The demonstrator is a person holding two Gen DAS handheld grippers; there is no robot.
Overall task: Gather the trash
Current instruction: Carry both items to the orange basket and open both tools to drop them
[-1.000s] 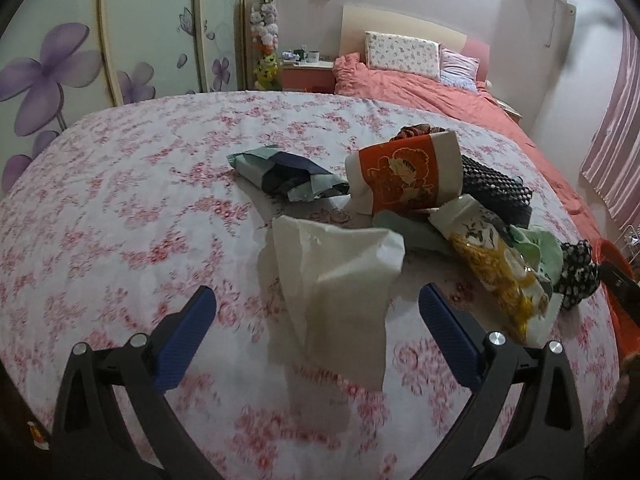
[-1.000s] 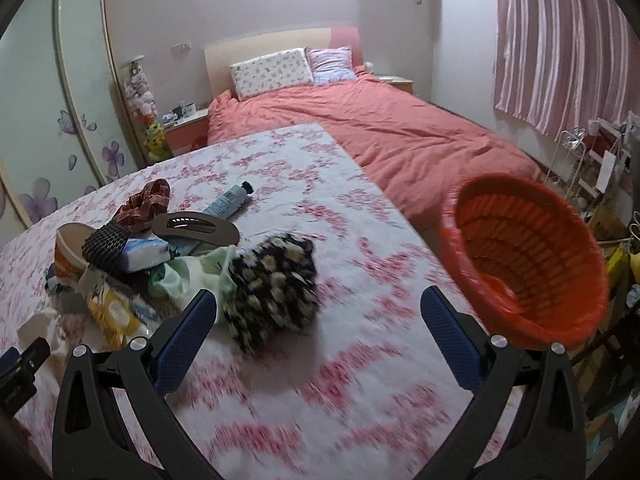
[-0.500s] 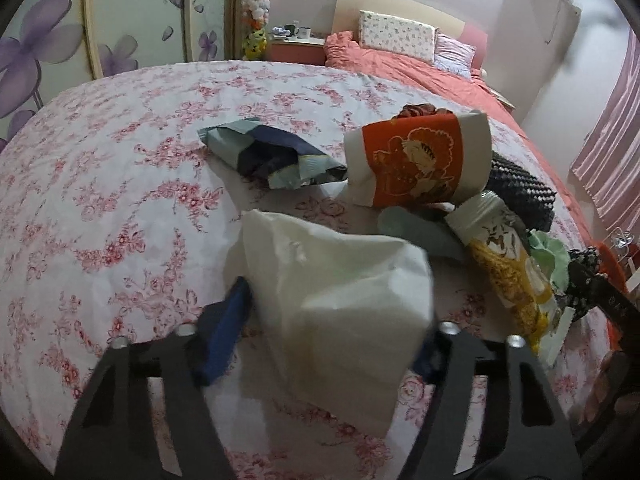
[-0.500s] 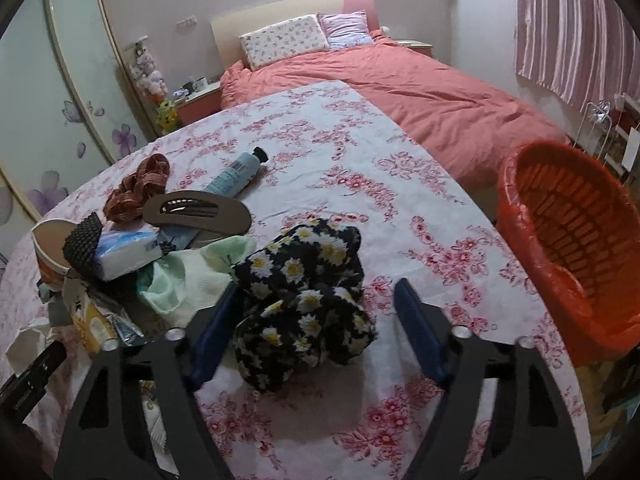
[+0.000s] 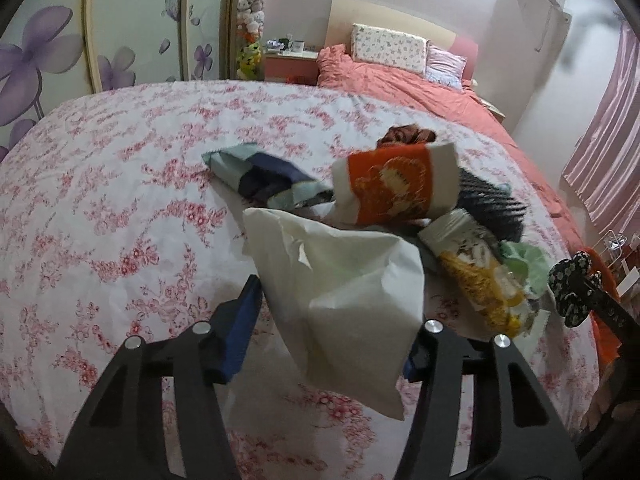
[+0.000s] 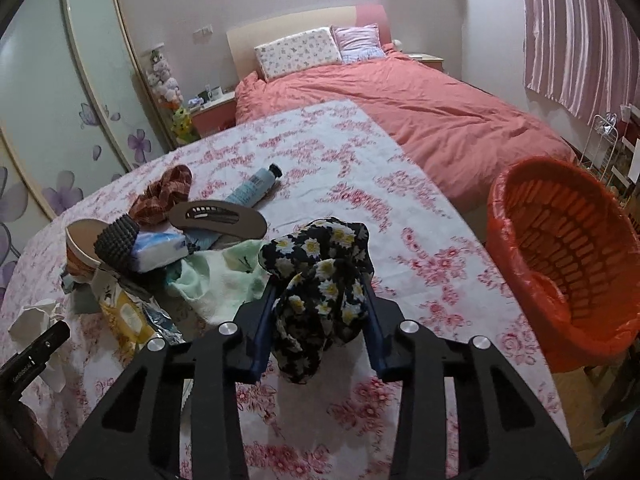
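Note:
My left gripper (image 5: 328, 328) is shut on a crumpled white paper sheet (image 5: 344, 304) and holds it lifted off the floral tablecloth (image 5: 120, 208). My right gripper (image 6: 318, 320) is shut on a black daisy-print cloth (image 6: 320, 280) and holds it above the table. An orange paper cup (image 5: 396, 184), a blue-green wrapper (image 5: 264, 176) and a yellow snack packet (image 5: 476, 276) lie in a pile beyond the paper. An orange basket (image 6: 568, 272) lined with a red bag stands off the table's right edge.
A hair clip (image 6: 218, 218), a tube (image 6: 254, 188), a tissue pack (image 6: 160, 250), a pale green cloth (image 6: 216, 280) and a brown scrunchie (image 6: 164, 196) lie on the table. A bed (image 6: 420, 112) with a red cover stands behind. Wardrobe doors (image 5: 60, 40) are at the left.
Both grippers moved forward and closed: the left on the white paper, the right on the daisy cloth. Both items are now lifted a little off the tablecloth.

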